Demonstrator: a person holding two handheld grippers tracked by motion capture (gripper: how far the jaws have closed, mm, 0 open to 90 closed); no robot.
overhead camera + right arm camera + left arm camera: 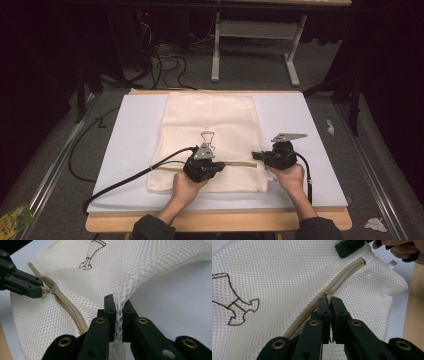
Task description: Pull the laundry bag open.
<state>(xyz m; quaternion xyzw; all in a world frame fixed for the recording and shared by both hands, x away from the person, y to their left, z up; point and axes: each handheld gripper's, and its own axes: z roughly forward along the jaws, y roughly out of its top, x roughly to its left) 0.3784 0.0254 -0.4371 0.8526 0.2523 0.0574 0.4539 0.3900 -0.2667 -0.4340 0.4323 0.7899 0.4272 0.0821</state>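
Cream mesh laundry bag [210, 127] lies flat on a white board [130, 135] on the worktop [215, 220], roughly centred on the board, zipper end toward the person. A beige zipper [240, 164] runs across the bag near that near edge; a brown outline drawing [208, 137] is stitched on the mesh farther up the bag from the zipper. Left tool [218, 165] sits on the bag at the zipper line, left of the bag's middle; in the left gripper view its jaws are nearly closed, pinched on the zipper slider [327, 293], with the zipper partly parted beyond it toward the white end tab [368, 258]. Right tool [256, 155] is at the bag's right edge, level with the zipper; in the right gripper view its jaws are clamped on a bunched fold of the mesh [119, 315], which is lifted and pulled taut off the board. The same view shows the left tool at the slider [46, 290], across the bag. Left hand [187, 187] and right hand [289, 176] hold the tools from the near side of the bag, dark sleeves at the worktop edge. A black cable [125, 180] trails from the left tool off the bag's left side. Beyond the bag's far end: grey floor, tangled cables [165, 62], a white table frame [255, 45]. Crumpled scraps [375, 224] lie on the floor right of the worktop.
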